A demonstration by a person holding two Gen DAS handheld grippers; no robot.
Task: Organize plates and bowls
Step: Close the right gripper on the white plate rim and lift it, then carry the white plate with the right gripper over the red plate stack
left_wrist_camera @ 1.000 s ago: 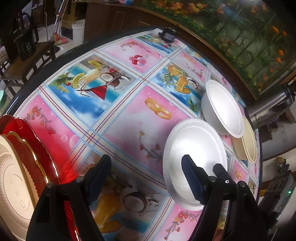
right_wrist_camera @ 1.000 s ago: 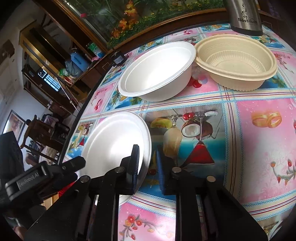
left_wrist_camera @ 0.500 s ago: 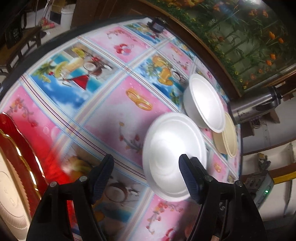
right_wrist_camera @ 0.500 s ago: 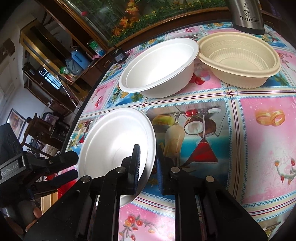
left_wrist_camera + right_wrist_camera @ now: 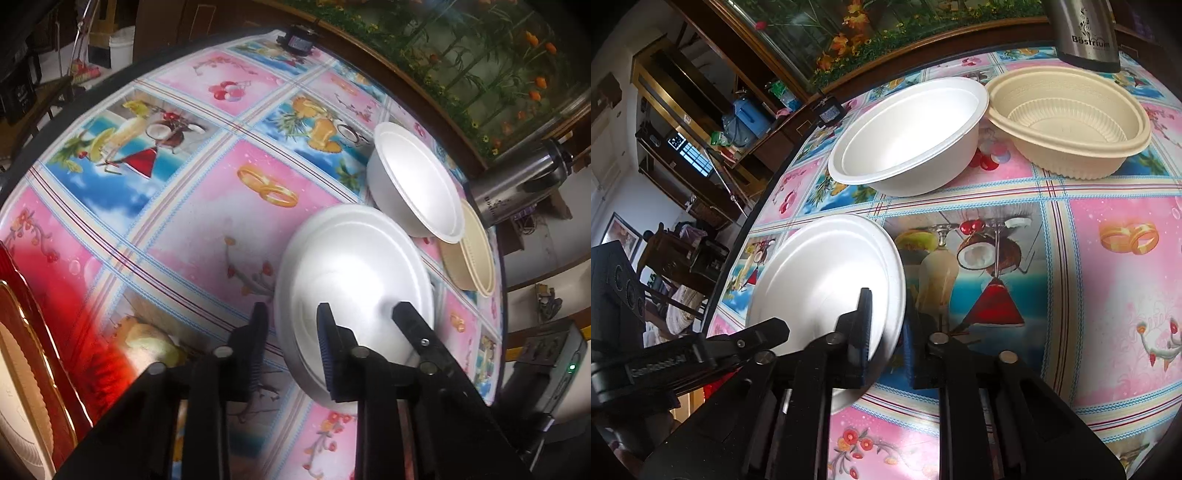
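Foam plate (image 5: 354, 280), white and shallow, sits low and centre in both wrist views on the patterned tablecloth (image 5: 207, 229), with both tools at its rim. The right gripper (image 5: 886, 328) pinches the near edge, one finger inside and one outside. The left gripper (image 5: 291, 347) is closing across the opposite rim, which is between its jaws. This looks like the pick-up step; next comes a joint lift toward the red plates (image 5: 40, 332) at lower left. Both tools angle steeply down. White bowl (image 5: 908, 140) and beige bowl (image 5: 1071, 125) wait at the top.
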